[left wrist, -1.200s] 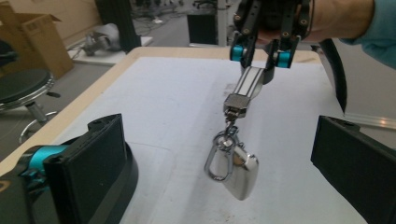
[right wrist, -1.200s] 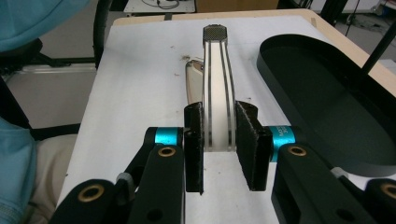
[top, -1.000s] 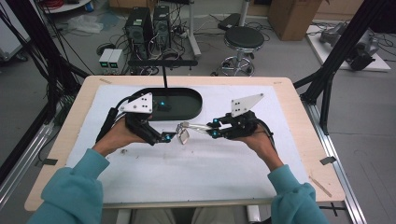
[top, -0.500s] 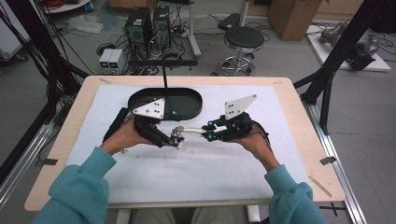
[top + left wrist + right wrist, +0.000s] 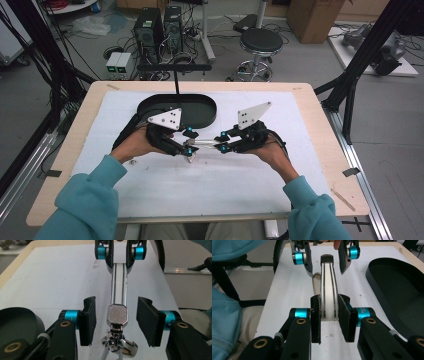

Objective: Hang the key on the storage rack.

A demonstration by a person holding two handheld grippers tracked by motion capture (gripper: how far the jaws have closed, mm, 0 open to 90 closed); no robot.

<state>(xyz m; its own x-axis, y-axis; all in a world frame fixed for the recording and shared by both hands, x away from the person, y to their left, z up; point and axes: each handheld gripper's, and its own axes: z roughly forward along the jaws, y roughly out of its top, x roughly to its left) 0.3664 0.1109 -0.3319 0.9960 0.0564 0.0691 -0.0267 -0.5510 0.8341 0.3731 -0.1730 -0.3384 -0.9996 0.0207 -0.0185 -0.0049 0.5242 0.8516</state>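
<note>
A slim chrome bar with a white inlay (image 5: pixel 204 143) hangs just above the white mat between both hands. My right gripper (image 5: pixel 329 315) is shut on one end of the bar (image 5: pixel 328 285). Its other end is a textured chrome tip (image 5: pixel 117 313) with a chrome clasp (image 5: pixel 120 345) dangling below it. That tip sits between the jaws of my left gripper (image 5: pixel 116 320), which is open with a gap on each side. In the high view the left gripper (image 5: pixel 187 145) and right gripper (image 5: pixel 220 142) face each other at mid-table.
A black oval tray (image 5: pixel 200 117) lies just beyond the grippers on the white mat (image 5: pixel 210 190); it is at the right in the right gripper view (image 5: pixel 397 290). A black post stands behind the tray. The wooden table edge (image 5: pixel 330 150) frames the mat.
The two hands have drawn closer together. My left gripper slid right until its open jaws came around the bar's textured tip; the right gripper kept its hold and shifted slightly left.
</note>
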